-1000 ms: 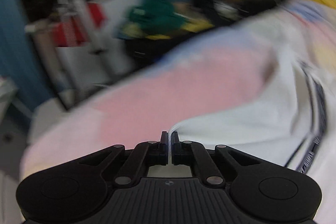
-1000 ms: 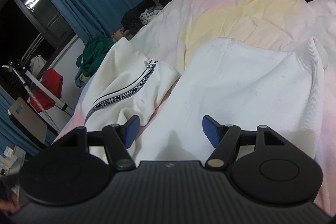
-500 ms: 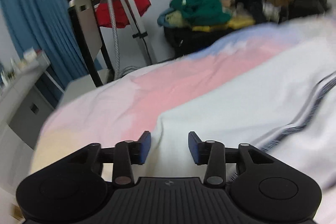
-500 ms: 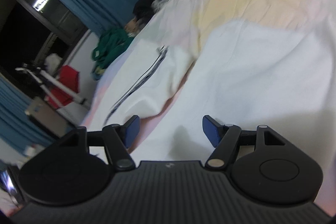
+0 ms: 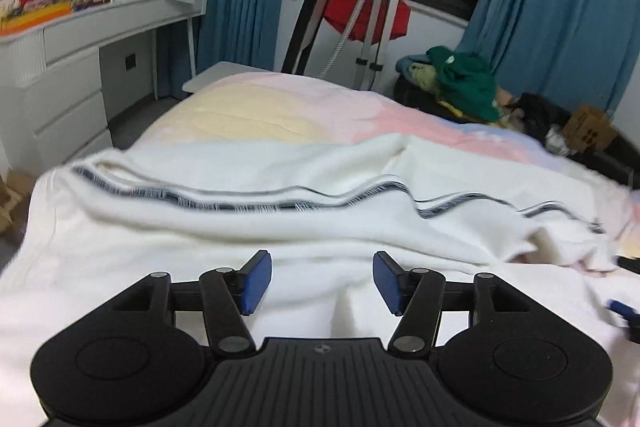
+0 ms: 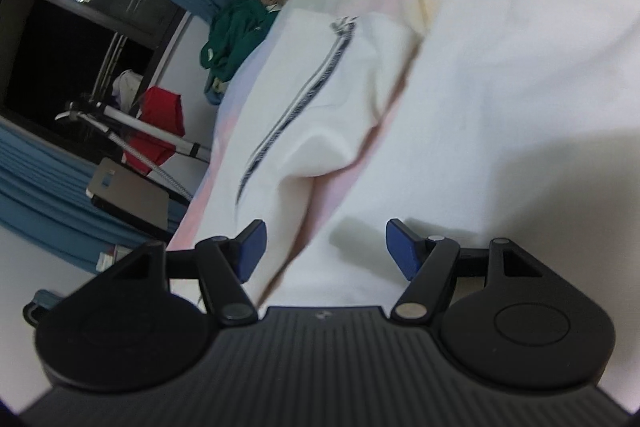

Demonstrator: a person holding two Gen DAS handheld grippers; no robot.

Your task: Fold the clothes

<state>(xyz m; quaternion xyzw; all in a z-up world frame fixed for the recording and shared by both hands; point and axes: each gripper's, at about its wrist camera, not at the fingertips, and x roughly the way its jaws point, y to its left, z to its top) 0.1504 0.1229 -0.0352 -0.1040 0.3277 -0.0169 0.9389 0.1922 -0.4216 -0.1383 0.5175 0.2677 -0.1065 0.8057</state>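
Note:
A white garment with a dark striped band lies spread on the pastel bedspread. One part of it is folded over, the band running across the left wrist view. My left gripper hovers just above the white cloth with its jaws opening and nothing between the blue pads. In the right wrist view the same garment fills the right side, its folded striped part to the left. My right gripper is open over the cloth's edge, gripping nothing.
A white dresser stands left of the bed. A metal stand with red cloth and blue curtains are behind it. A pile of green clothes and a cardboard box lie at the far right.
My left gripper let go of the white cloth and opened, then swung across so the striped fold now lies in front. The right gripper stayed open and tilted a little.

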